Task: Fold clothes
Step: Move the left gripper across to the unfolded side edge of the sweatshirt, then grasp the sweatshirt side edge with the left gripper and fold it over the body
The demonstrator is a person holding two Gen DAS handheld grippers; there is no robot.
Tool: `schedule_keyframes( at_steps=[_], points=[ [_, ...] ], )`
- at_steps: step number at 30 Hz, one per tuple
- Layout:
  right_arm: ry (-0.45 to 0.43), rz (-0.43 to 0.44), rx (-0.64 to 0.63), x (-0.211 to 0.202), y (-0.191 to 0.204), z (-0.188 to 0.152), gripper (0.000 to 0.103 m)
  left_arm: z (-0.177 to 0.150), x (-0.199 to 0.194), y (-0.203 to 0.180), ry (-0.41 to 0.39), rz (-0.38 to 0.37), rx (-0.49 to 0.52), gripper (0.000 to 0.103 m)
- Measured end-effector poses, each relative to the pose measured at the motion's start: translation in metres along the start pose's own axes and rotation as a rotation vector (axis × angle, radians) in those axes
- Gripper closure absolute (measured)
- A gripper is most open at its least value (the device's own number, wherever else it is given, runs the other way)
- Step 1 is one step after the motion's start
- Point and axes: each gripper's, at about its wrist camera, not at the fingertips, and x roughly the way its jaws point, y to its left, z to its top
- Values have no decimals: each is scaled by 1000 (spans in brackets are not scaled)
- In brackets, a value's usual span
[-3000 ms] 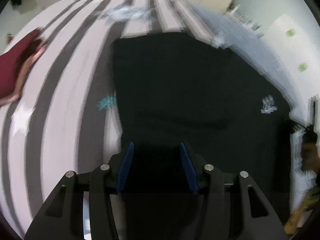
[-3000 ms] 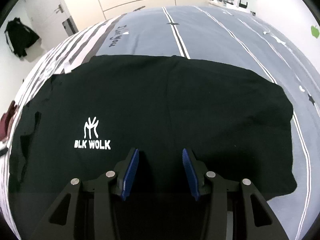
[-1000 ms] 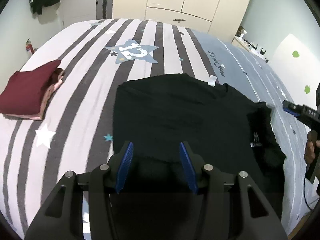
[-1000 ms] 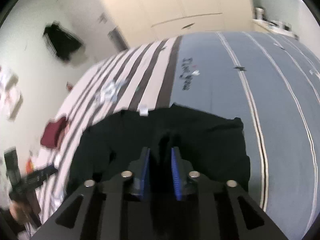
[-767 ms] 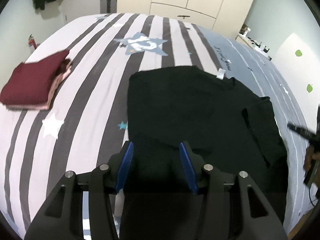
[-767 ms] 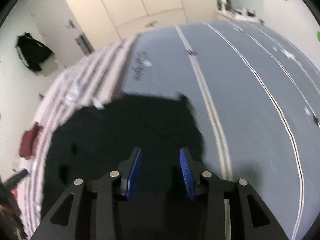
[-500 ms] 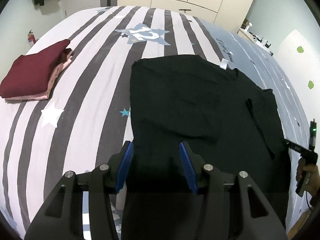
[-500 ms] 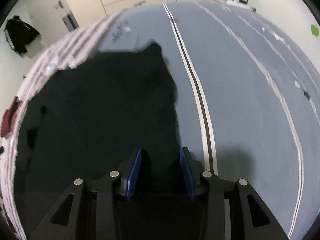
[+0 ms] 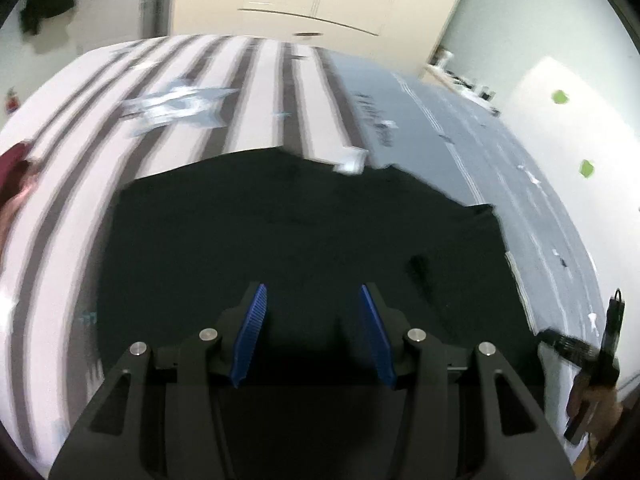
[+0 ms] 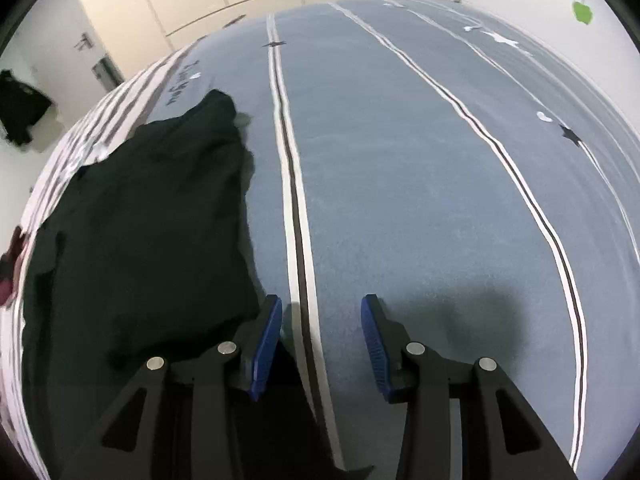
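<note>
A black T-shirt (image 9: 304,232) is seen spread flat on the striped bedspread (image 9: 248,100), its white neck label (image 9: 350,162) at the edge farthest from the left wrist camera. The left gripper (image 9: 310,332) is held above the near part of the T-shirt, its blue-padded jaws parted with only air between them; nothing is gripped. In the right wrist view the right gripper (image 10: 322,340) is held just beside the T-shirt (image 10: 144,216), past its edge and over the grey-blue part of the bedspread (image 10: 400,160); its jaws are likewise parted and empty. A dark red folded garment (image 9: 14,168) is glimpsed well apart from the T-shirt.
</note>
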Motion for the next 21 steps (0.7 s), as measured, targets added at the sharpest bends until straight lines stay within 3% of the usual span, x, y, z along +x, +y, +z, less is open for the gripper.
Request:
schedule_keyframes(
  at_steps=[7, 11, 21],
  points=[
    [-17, 56, -136, -12, -11, -11, 65, 33, 87, -119, 1, -157, 87, 58],
    [-28, 22, -90, 6, -31, 4, 65, 39, 124, -172, 5, -190, 144, 58],
    [-85, 23, -50, 31, -70, 67, 65, 43, 183, -218, 36, -169, 211, 60]
  ],
)
